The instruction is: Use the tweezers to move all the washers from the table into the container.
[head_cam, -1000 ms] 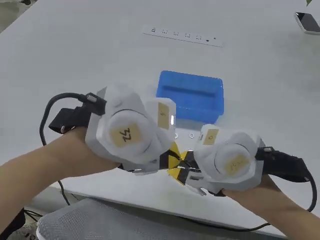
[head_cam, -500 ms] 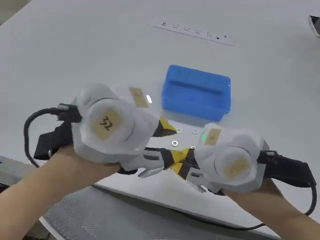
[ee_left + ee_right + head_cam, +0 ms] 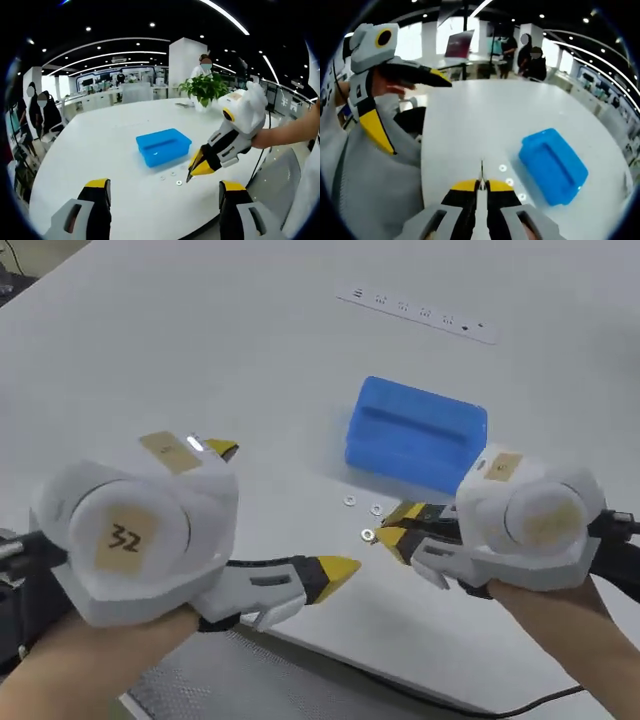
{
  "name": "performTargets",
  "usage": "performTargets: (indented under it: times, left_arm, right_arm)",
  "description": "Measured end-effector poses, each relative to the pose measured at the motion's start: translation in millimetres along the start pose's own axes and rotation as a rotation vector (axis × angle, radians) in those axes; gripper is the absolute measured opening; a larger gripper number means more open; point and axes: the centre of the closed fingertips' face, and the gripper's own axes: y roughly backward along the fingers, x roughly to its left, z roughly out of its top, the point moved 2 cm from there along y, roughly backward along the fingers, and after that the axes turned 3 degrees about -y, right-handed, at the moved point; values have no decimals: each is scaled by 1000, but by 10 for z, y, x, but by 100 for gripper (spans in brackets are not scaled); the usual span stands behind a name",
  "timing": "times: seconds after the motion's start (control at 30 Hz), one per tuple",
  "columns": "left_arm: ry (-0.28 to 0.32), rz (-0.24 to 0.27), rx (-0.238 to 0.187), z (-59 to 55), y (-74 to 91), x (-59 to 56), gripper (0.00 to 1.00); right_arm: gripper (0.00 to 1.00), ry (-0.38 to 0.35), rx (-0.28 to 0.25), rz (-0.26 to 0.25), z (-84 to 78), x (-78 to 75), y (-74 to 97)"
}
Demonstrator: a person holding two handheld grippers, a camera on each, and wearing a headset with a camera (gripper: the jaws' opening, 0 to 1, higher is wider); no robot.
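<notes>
three washers [image 3: 368, 534] wait: the empty, wide-open left gripper [image 3: 280, 508] has swung left, leaving tweezers [image 3: 481, 172] clamped in the right gripper [image 3: 392, 525].

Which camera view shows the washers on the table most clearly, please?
The right gripper view: three washers lie in a row, apart, between the tweezers and the blue container. The head view and left gripper view show all three too, but smaller.

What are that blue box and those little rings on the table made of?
The blue container looks like moulded plastic: uniform colour, rounded edges, soft sheen. The washers look like metal, pale and glinting, though too small to be sure.
</notes>
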Motion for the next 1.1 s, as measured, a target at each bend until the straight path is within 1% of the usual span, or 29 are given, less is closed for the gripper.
performTargets:
  times: [0.03,0.1,0.13,0.23,0.37,0.47,0.67,0.83,0.97,1.1]
  left_arm:
    - [2,6,6,-24,7,-11,92]
    - [10,-3,14,-44,17,-40,92]
    - [16,1,15,-55,27,-51,92]
    - [25,5,11,-53,37,-69,91]
    - [36,19,5,-40,37,-58,92]
    - [29,33,13,-55,43,-34,92]
    - [37,41,31,-118,59,-2,92]
    - [39,53,29,-117,76,13,92]
    - [37,54,39,-136,77,9,92]
    - [35,50,45,-152,77,4,92]
  right_arm:
    - [3,-9,-1,2,-3,-28,-9]
    - [3,-11,-6,-3,-1,-65,-15]
    - [3,-13,-8,-2,4,-78,-17]
    - [3,-29,-18,11,21,-95,-37]
    - [3,-22,-11,28,5,-101,-106]
    - [3,-19,-10,40,-1,-104,-148]
    - [3,20,5,38,-36,-112,-216]
    - [3,11,11,45,-66,-121,-246]
    - [4,15,20,42,-101,-128,-266]
    - [4,10,12,36,-100,-141,-274]
